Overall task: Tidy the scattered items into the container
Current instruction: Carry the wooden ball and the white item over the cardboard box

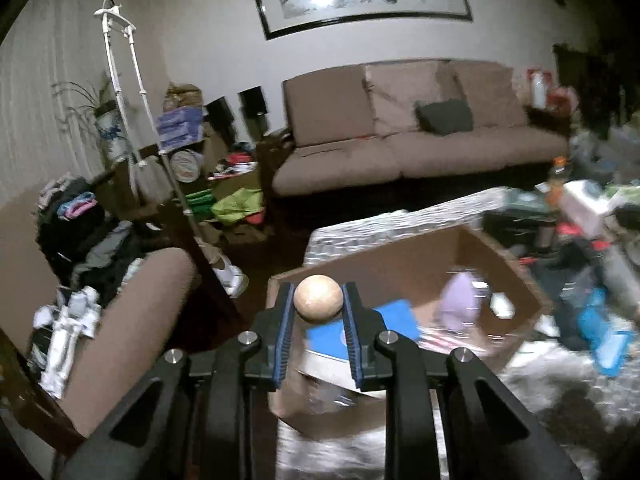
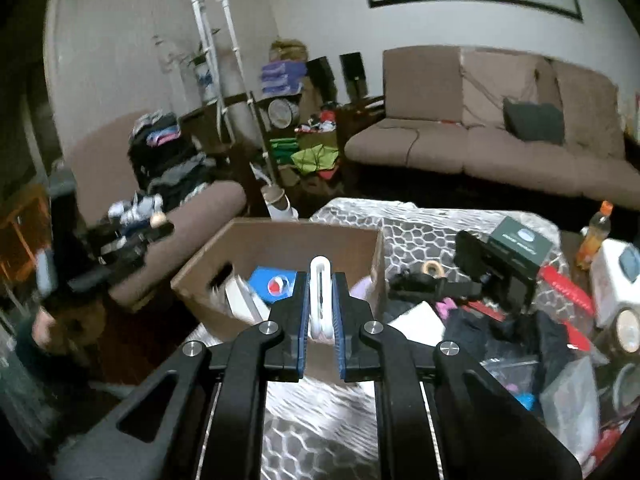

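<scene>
My left gripper [image 1: 319, 300] is shut on a tan wooden ball [image 1: 318, 298] and holds it above the near left corner of the open cardboard box [image 1: 404, 254]. The box holds a blue Pepsi item [image 1: 394, 316] and a lilac object [image 1: 460, 300]. My right gripper [image 2: 320, 280] is shut on a flat white plastic piece [image 2: 320, 300], held over the near edge of the same box [image 2: 280, 236]. In the right wrist view the left gripper [image 2: 158, 222] with the ball shows blurred at the left.
The box stands on a grey patterned cloth [image 2: 400, 216]. Scattered items lie to its right: a black case [image 2: 496, 272], a dark green box [image 2: 520, 236], an orange bottle [image 2: 596, 232], red strips [image 2: 564, 284], clothes. A brown sofa [image 1: 400, 132] stands behind, a brown armrest [image 1: 132, 320] at left.
</scene>
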